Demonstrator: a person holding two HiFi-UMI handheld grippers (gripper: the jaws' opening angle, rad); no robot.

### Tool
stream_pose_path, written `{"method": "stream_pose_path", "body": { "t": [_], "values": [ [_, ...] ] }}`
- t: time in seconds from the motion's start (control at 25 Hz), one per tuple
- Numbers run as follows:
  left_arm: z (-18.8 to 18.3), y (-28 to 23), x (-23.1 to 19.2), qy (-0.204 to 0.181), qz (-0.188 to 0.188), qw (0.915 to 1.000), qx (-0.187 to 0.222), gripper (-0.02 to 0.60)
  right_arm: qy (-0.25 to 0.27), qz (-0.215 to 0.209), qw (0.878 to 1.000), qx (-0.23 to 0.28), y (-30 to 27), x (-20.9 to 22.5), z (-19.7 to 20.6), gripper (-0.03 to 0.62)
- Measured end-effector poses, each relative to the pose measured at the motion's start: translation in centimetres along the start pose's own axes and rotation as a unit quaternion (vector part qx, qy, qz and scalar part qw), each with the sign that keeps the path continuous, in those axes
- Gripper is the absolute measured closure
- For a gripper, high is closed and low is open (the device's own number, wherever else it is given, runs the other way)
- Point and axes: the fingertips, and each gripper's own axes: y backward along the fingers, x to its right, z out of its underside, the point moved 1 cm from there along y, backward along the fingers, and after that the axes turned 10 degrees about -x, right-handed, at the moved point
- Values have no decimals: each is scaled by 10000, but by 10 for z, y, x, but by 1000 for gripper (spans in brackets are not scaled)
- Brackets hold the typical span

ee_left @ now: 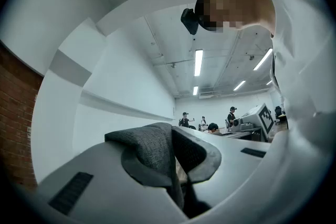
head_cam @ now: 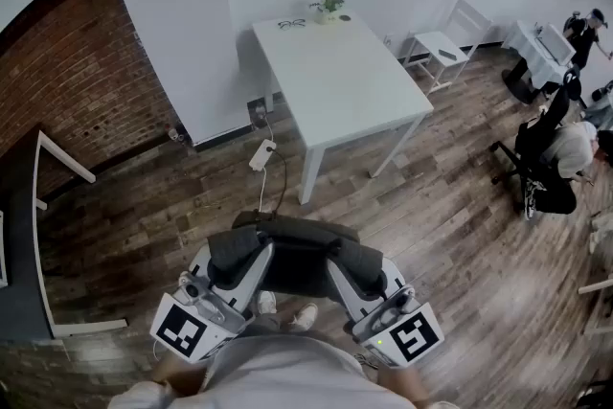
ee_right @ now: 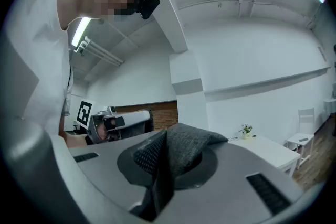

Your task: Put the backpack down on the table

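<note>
Currently we hold the backpack (head_cam: 292, 268) with left tool (head_cam: 249, 256) and right tool (head_cam: 351, 267) both clenched on its straps (ee_left: 152, 149), well apart from the worktop (head_cam: 335, 81).

No legible text, brand or number appears in any view. The marker cubes (head_cam: 182, 329) bear square coded patterns only (black-and-white, no characters).

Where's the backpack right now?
In the head view, the dark grey fabric backpack hangs low at centre, gripped by the left gripper and right gripper over the wooden floor, short of the white table.
</note>
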Motion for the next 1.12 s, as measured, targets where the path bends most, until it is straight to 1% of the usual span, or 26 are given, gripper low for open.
{"method": "stream_pose_path", "body": {
  "t": [0.12, 0.28, 0.36, 0.48, 0.68, 0.8, 0.92, 1.12],
  "values": [
    [-4, -1, 6, -94, -3, 10000, 17, 540, 9, 12, 10000, 11, 6, 1, -2, 539],
    [-1, -4, 18, -101, -14, 9999, -5, 540, -39, -37, 10000, 34, 17, 3, 2, 539],
    [-1, -8, 23, -96, -51, 9999, -1, 540, -66, -91, 9999, 59, 23, 6, 3, 539],
    [-3, -14, 27, -210, -161, 9996, 45, 540, 4, -173, 9998, 76, 31, 7, 5, 539],
    [-6, -21, 32, -206, -205, 9995, 81, 540, 49, -228, 9996, 142, 38, 11, 1, 539],
    [-6, -33, 28, -217, -198, 9995, 126, 540, 69, -228, 9997, 103, 36, 23, 1, 539],
    [-3, -47, 17, -190, -114, 9996, 175, 540, 66, -165, 9998, 38, 26, 38, 1, 539],
    [-2, -72, -14, -103, 100, 9996, 224, 540, 80, -56, 9999, -29, 1, 64, -5, 539]
  ]
}}
